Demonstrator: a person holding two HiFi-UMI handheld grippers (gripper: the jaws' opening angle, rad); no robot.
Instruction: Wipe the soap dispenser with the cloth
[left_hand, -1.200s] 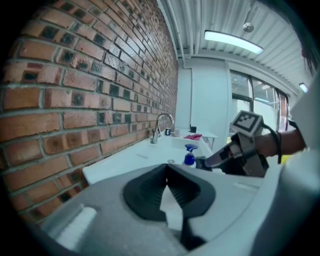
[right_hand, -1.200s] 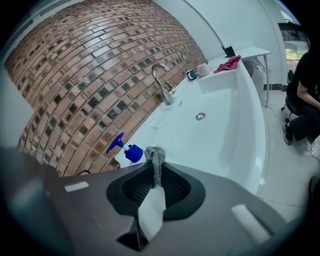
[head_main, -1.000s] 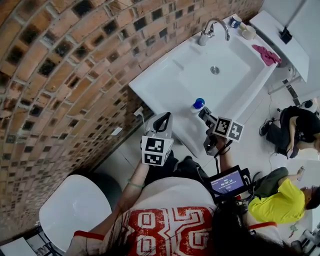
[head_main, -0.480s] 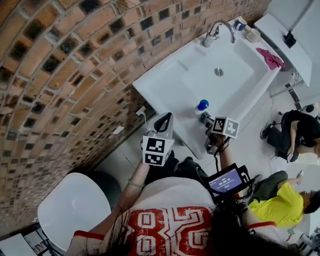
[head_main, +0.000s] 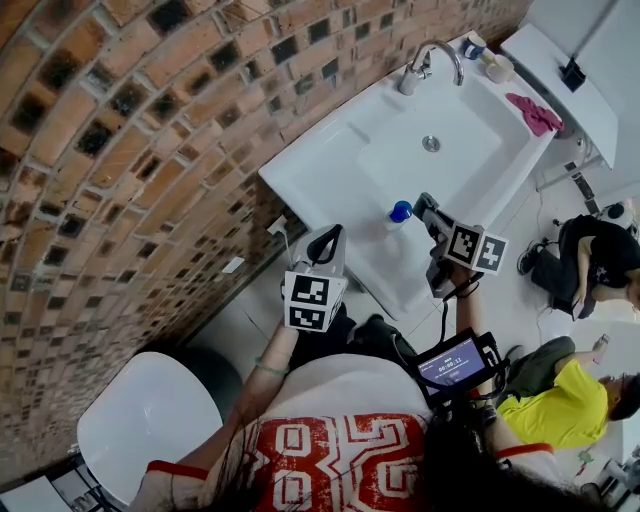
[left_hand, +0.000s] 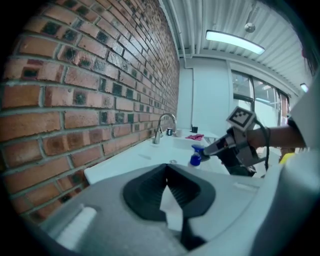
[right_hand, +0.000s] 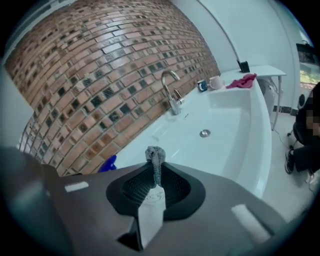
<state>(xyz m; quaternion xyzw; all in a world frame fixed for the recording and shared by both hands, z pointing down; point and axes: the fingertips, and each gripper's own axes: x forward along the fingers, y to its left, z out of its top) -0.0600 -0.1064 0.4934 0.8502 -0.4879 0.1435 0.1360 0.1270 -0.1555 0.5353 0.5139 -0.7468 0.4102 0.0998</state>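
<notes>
Head view picks up the soap dispenser (head_main: 399, 212), blue cap up, standing upright on the near ledge of the white sink (head_main: 340, 160), on the person's side of the basin. Right beside that cap is the right gripper (head_main: 425, 207), its tip pointed in at the bottle. And it's loaded: the right gripper view shows the jaws clenched on a twisted wad of grey cloth (right_hand: 154, 159) that pokes up between them.

So where are we? My read is that the pick-up is done and the approach is as good as done. The wipe itself is either about to start or only just starting. The bottle's body shows no sign either way, so all the rubbing looks left to do.

The left gripper (head_main: 322, 245) hangs back off the sink's front edge, well short of the bottle. Its own view shows the jaws pressed together with nothing between them, so it isn't steadying anything.

Further out, the faucet (head_main: 425, 62) stands at the far rim against the brick wall (head_main: 120, 150), and a pink rag (head_main: 533, 110) lies untouched on the counter beyond.

Now the hard parts. Whether cloth and cap actually touch, I can't tell: from above the gripper covers the spot, and from the left gripper view the two overlap. In the right gripper view only a blue sliver of the dispenser peeks past the housing, and its pump and lower body are cut off.
</notes>
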